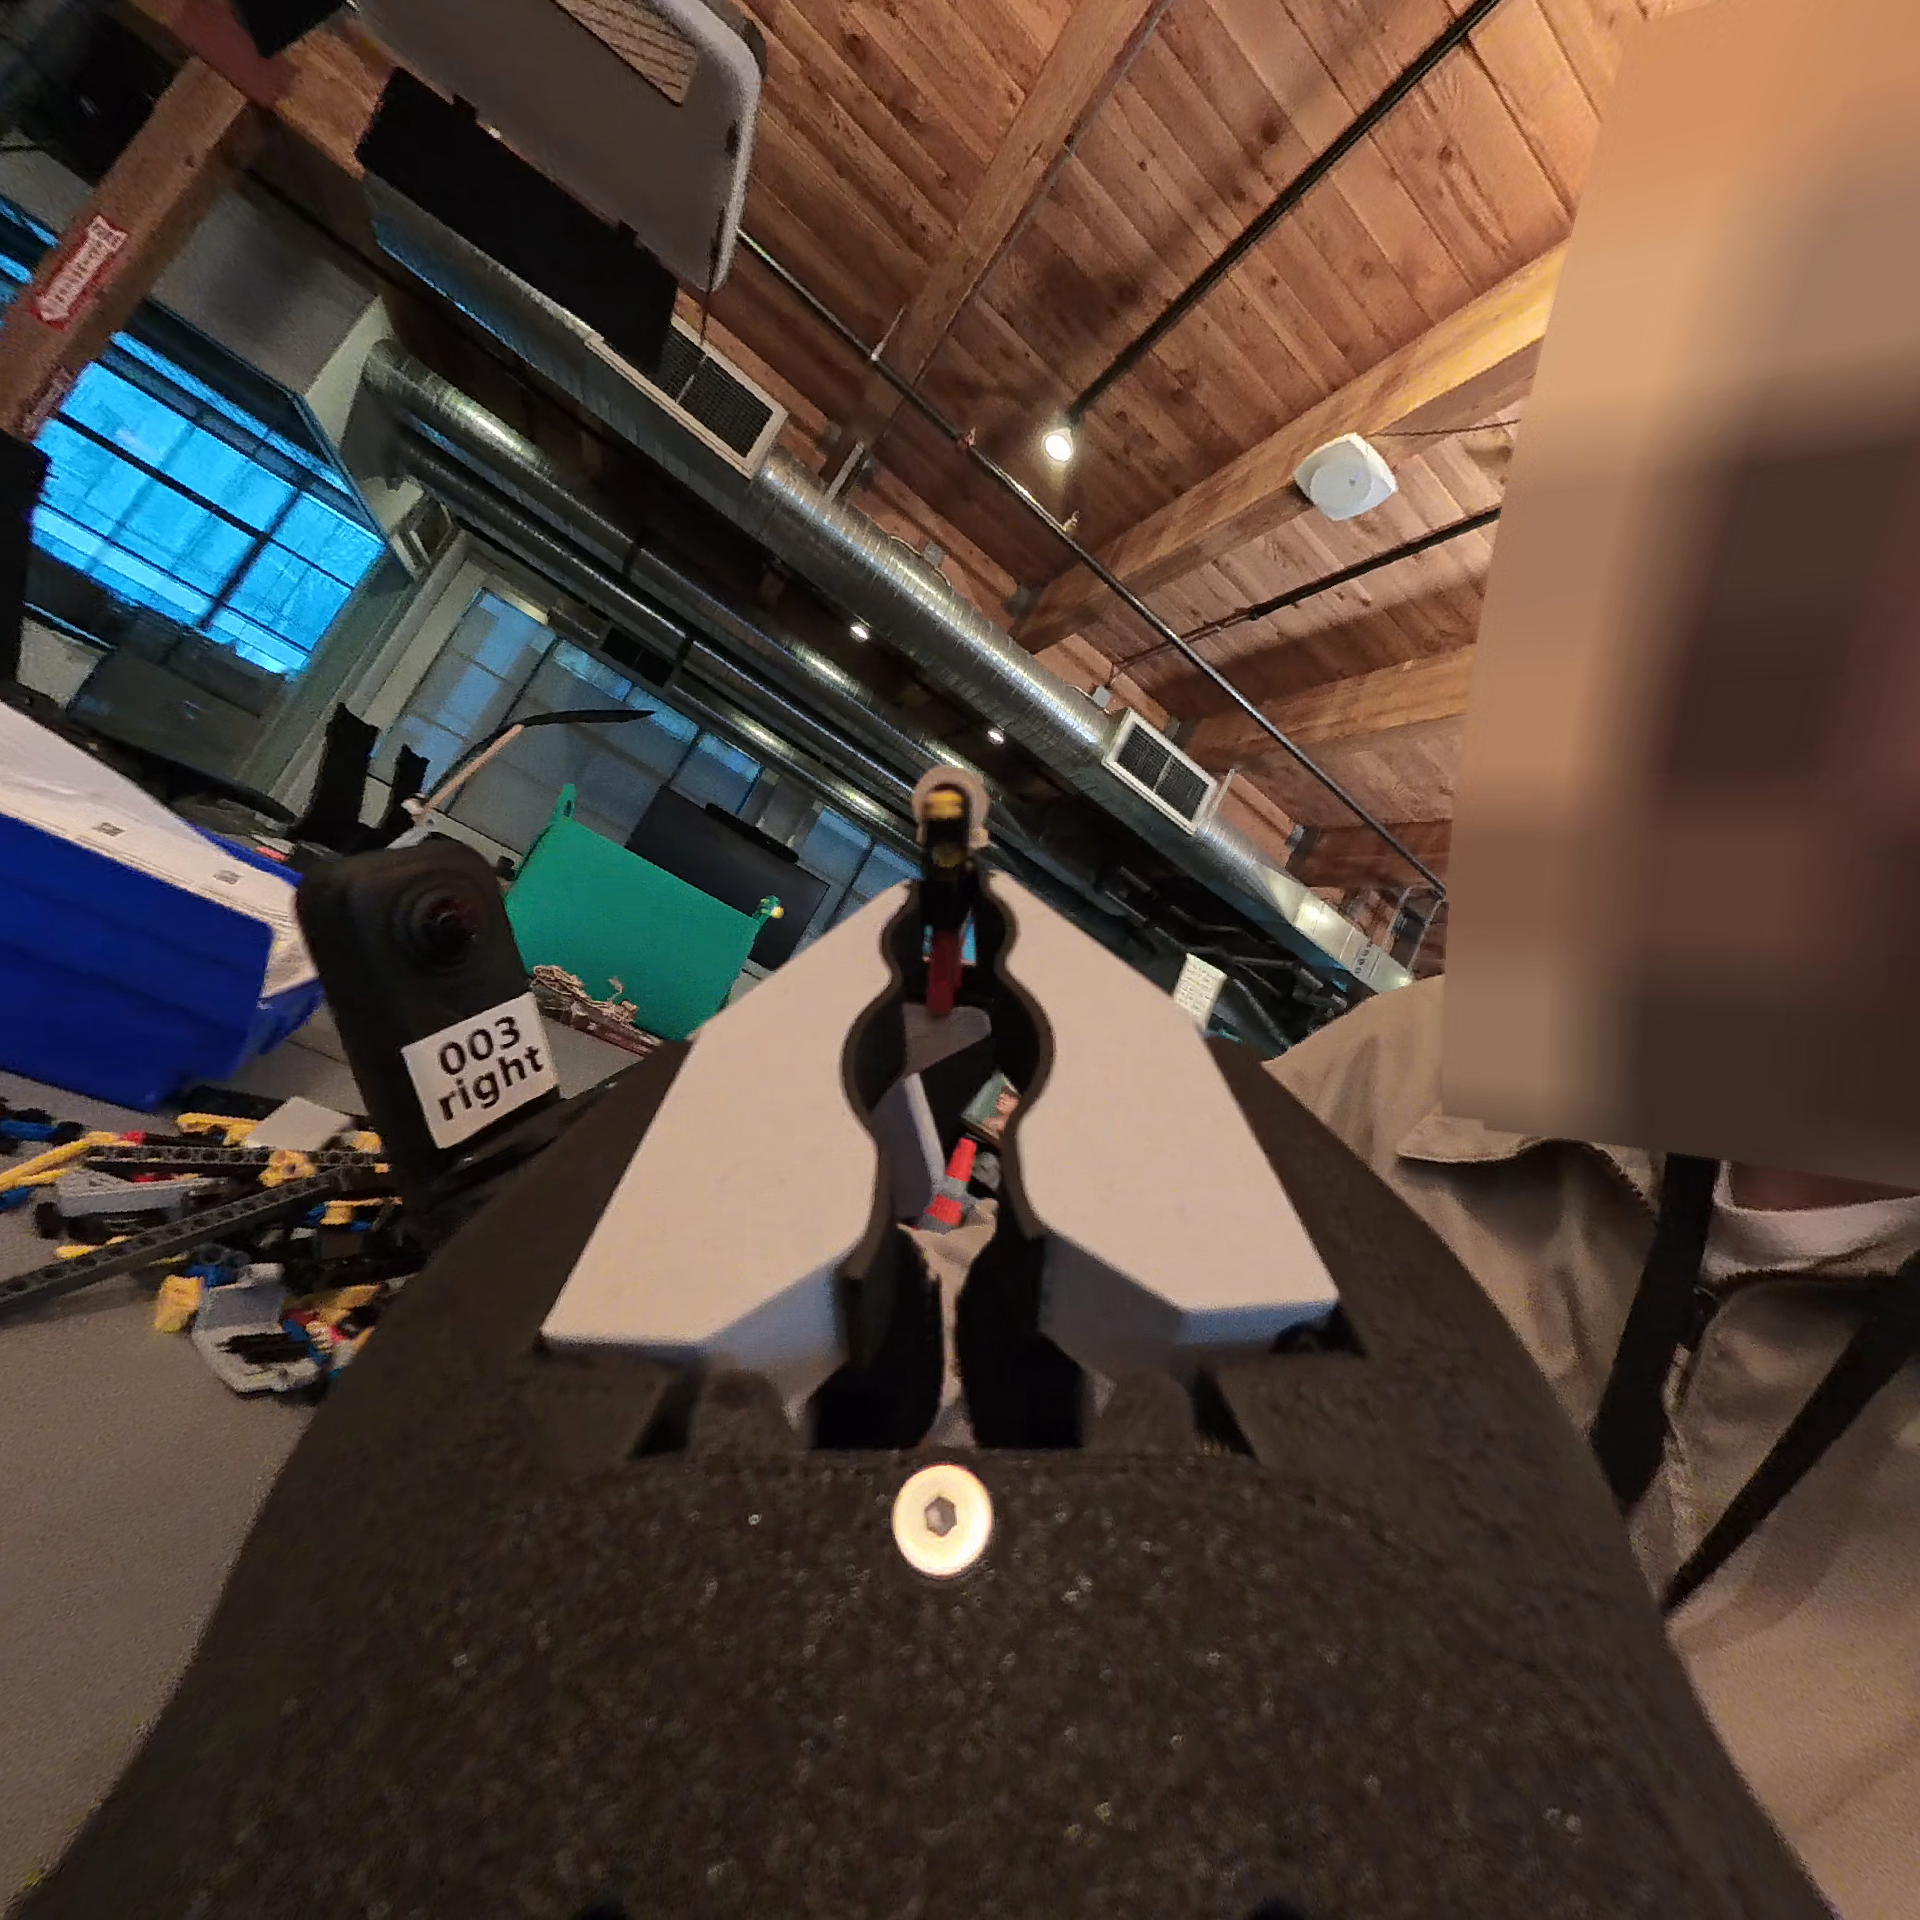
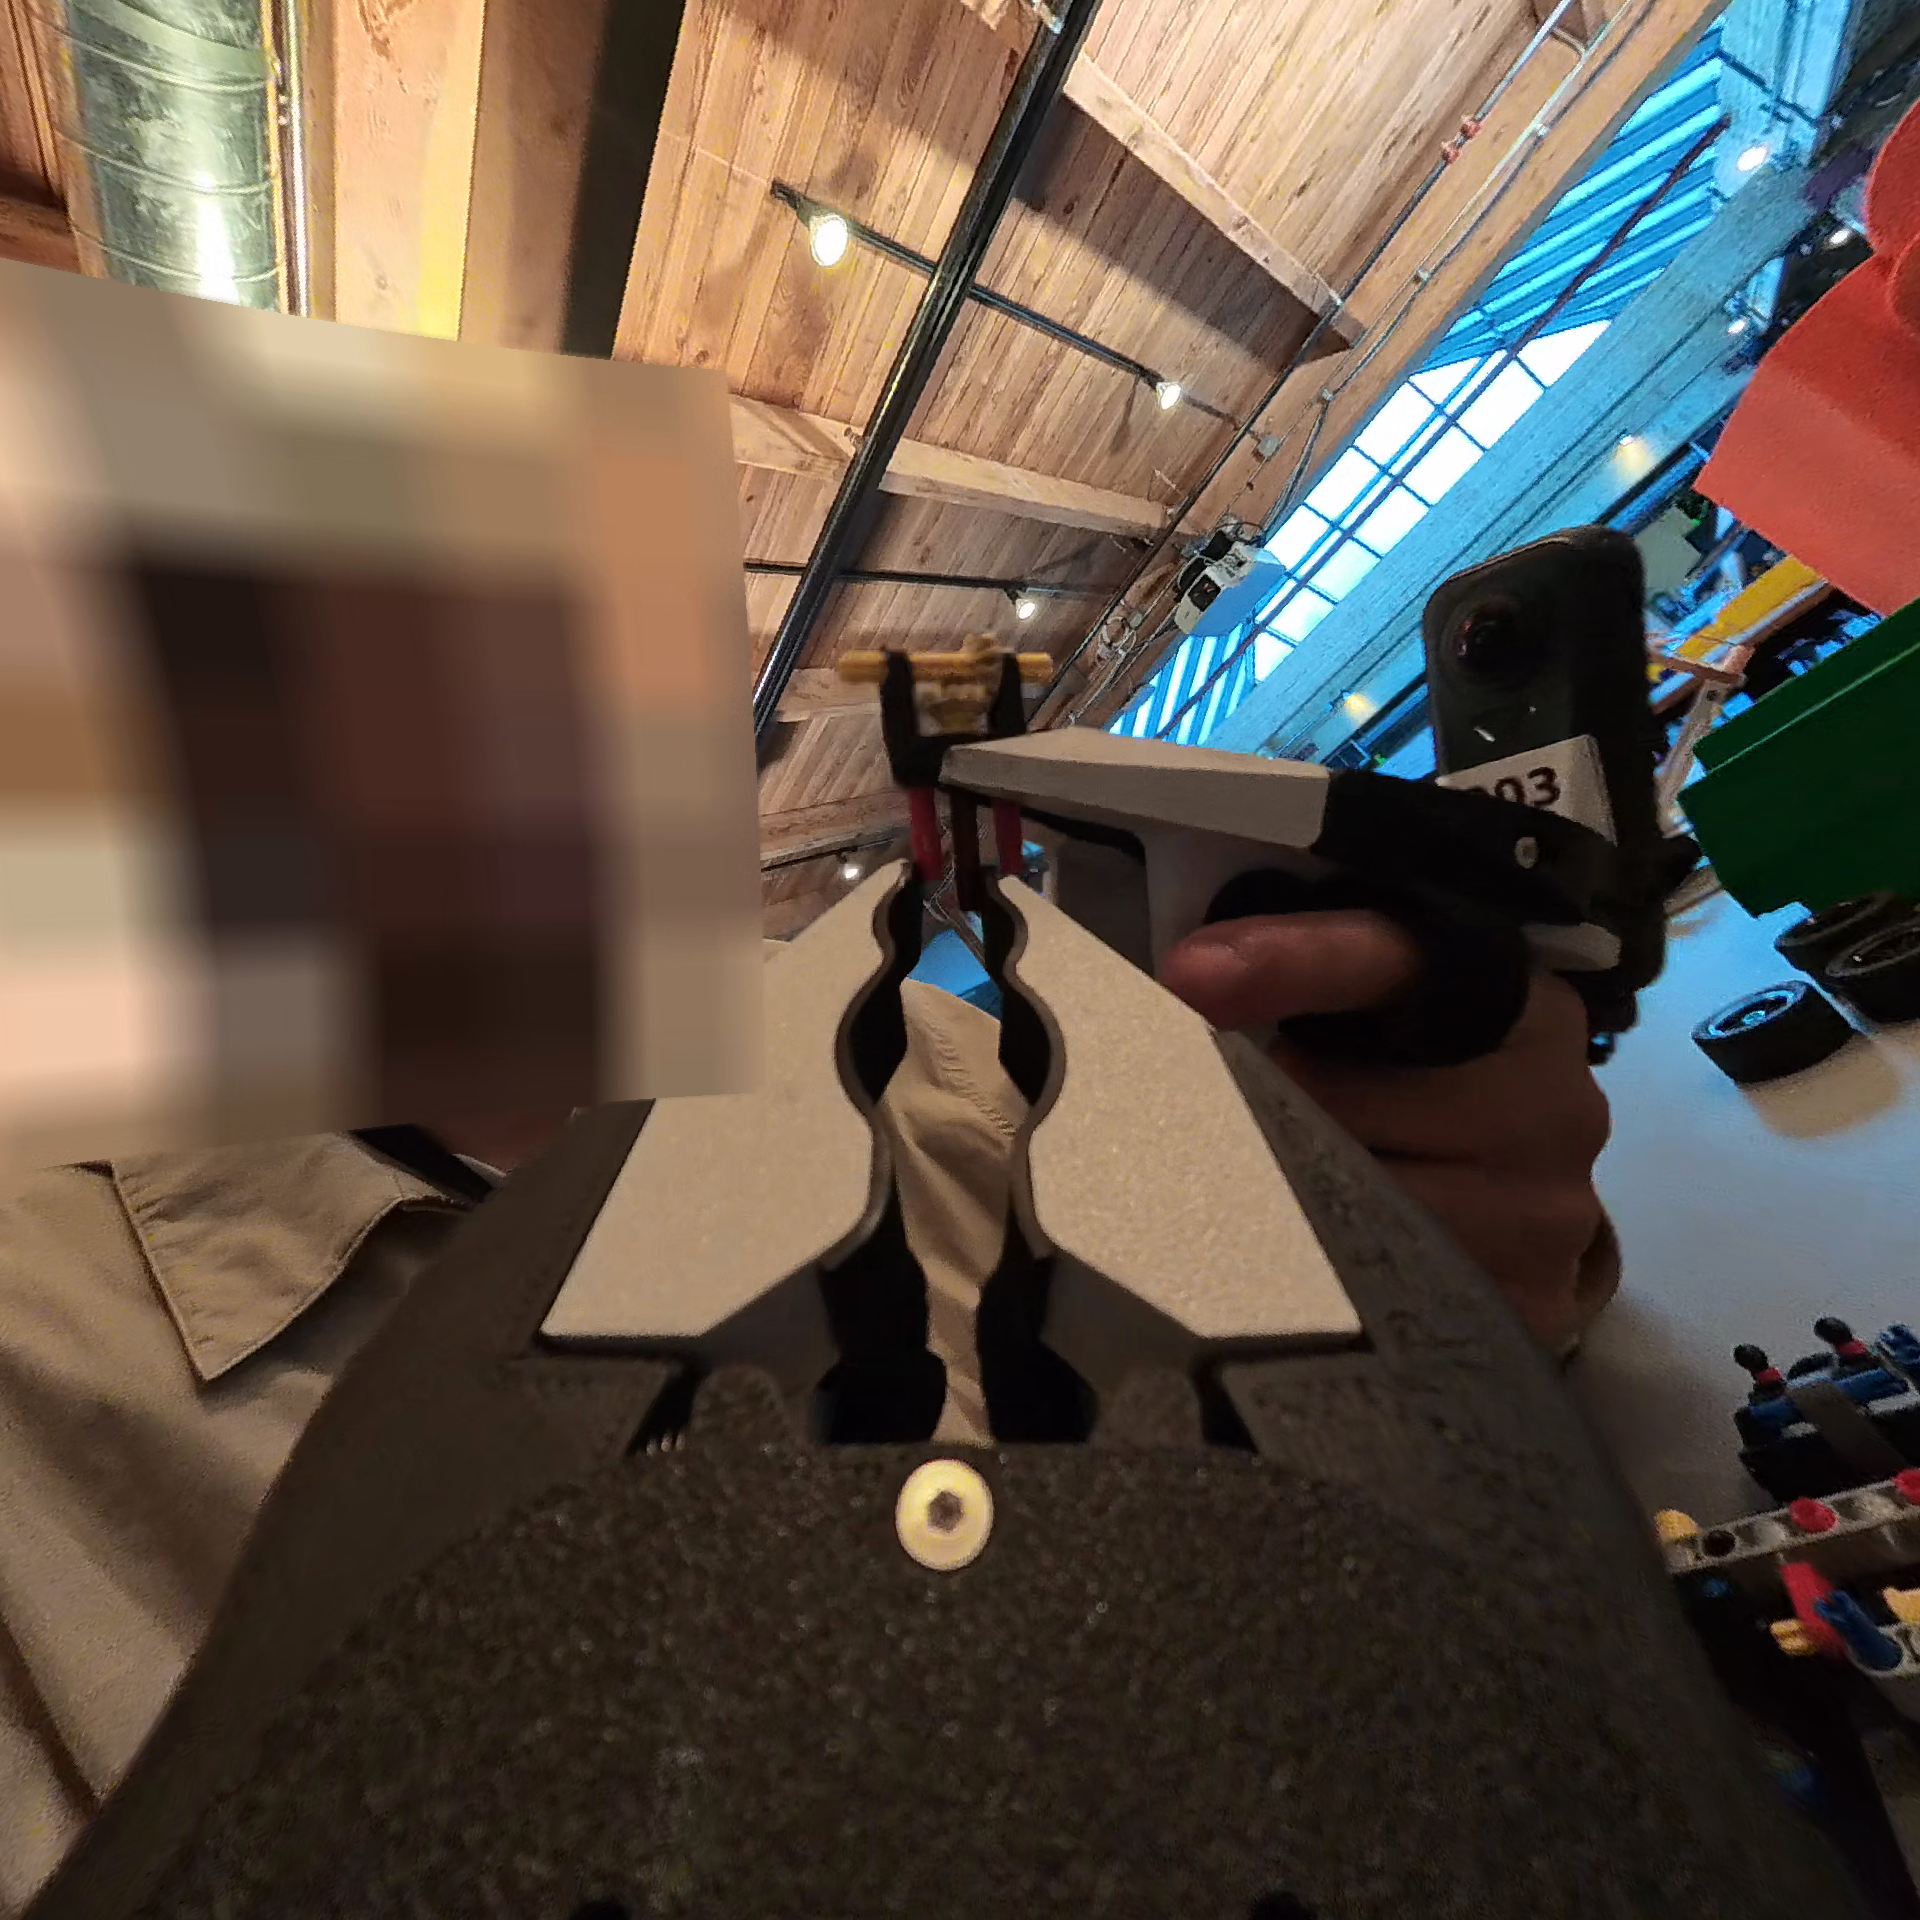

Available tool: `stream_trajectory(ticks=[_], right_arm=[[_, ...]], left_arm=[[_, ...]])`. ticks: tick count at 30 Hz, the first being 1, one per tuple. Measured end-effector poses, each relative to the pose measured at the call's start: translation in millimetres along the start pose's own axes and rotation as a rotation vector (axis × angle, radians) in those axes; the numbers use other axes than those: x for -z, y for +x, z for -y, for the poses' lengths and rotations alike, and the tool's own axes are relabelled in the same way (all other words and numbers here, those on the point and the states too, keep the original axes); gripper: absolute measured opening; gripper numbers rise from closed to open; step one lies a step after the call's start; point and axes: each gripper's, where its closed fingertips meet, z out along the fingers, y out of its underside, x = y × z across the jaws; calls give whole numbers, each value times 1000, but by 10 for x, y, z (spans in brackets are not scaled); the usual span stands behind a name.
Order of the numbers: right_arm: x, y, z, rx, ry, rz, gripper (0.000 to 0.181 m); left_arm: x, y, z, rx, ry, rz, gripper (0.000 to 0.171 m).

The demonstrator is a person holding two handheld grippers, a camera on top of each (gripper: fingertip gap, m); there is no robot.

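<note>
1. A person's beige collared shirt (image 2: 260, 1351) is seen at 8 o'clock in the right wrist view and at 4 o'clock in the left wrist view.
2. The left gripper (image 1: 943, 894) is clenched on a small brick assembly (image 1: 943, 831) of black, red and yellow pieces, held at its tips at 12 o'clock. From the right wrist view this gripper (image 2: 951, 774) is seen side-on at 2 o'clock, with the hand (image 2: 1455, 1091) wrapped around its handle.
3. The right gripper (image 2: 956, 888) is closed on the red lower pins of the same assembly (image 2: 951, 727); its yellow crossbar is shown only in this view.
4. A camera with a white label (image 1: 436, 987), mounted on the right gripper, is seen at 9 o'clock in the left wrist view.
5. Loose black and yellow building beams (image 1: 197, 1216) lie on the grey table (image 1: 125, 1507) at 8 o'clock.
6. Black toy wheels (image 2: 1777, 1029) are seen at 3 o'clock only in the right wrist view.
</note>
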Motion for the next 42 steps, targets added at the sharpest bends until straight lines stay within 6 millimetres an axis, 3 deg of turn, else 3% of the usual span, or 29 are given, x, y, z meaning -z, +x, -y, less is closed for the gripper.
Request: stream_trajectory(ticks=[3, 4, 9, 13, 16, 24, 27, 32, 42], right_arm=[[109, 210, 99, 66, -7, -205, 10], [180, 267, 162, 132, -1, -295, 18], [615, 460, 646, 612, 100, -867, 50], [619, 583, 582, 916, -32, -1139, 48], [481, 600, 500, 952, -29, -1112, 49], [529, 513, 573, 923, 14, -1099, 38], [592, 568, 584, 892, 11, -1141, 52], [501, 578, 527, 908, -10, -1084, 41], [508, 573, 515, 892, -18, -1095, 40]], left_arm=[[81, -194, 93, -158, 17, 183, 7], [128, -295, 118, -224, -6, 275, 7], [425, -787, 130, -643, -265, 756, 7], [478, -939, 20, -867, -422, 940, 7], [426, -939, -59, -966, -473, 959, 7], [336, -849, -73, -1041, -445, 935, 7], [322, -823, -46, -1051, -428, 938, 7], [265, -804, -131, -1066, -456, 902, 7], [249, -790, -150, -1062, -446, 907, 7]])
